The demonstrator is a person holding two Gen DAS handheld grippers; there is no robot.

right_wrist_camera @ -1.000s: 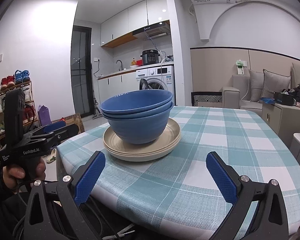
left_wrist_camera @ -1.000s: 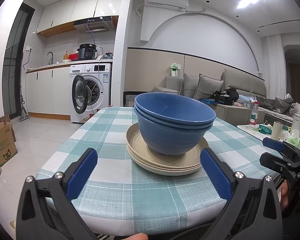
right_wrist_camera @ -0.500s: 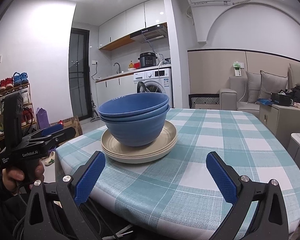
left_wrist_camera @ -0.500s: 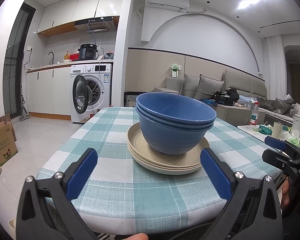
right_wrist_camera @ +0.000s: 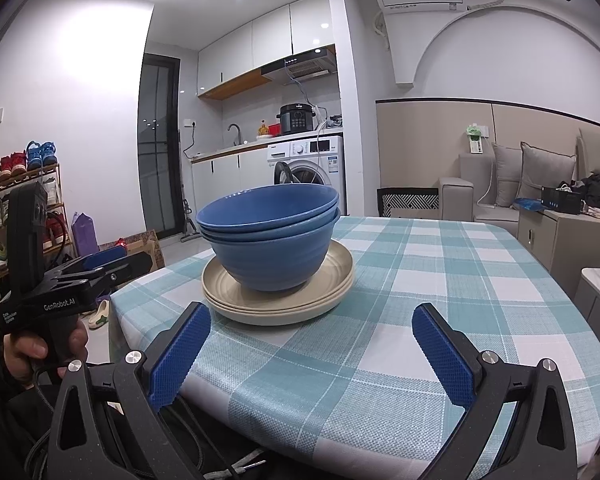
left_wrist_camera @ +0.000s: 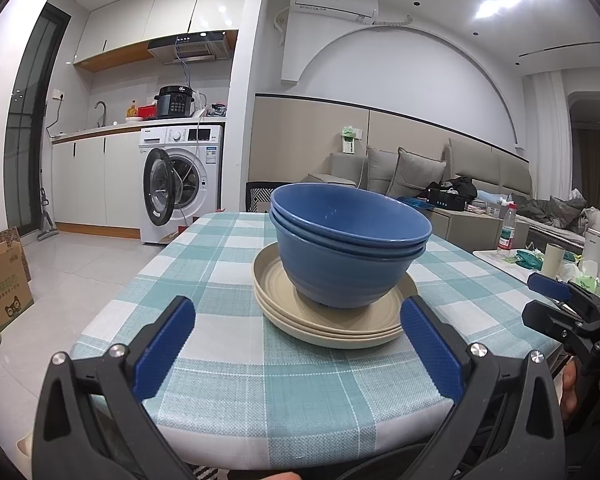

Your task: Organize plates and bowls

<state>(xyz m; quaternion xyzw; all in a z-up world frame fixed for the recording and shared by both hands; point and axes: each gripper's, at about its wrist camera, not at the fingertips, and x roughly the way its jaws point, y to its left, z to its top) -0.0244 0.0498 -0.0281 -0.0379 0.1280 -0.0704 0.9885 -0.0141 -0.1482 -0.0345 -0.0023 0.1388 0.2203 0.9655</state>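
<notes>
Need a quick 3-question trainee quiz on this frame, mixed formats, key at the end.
1. True or false: the blue bowls sit nested on the beige plates.
2. The left gripper is: A) shut on a plate B) open, empty C) out of view.
3. Fill in: the right gripper hovers over the checked ____.

Key: 1 true; 2 B; 3 tablecloth.

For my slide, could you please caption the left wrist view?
Open left gripper faces blue bowls nested on stacked beige plates.
</notes>
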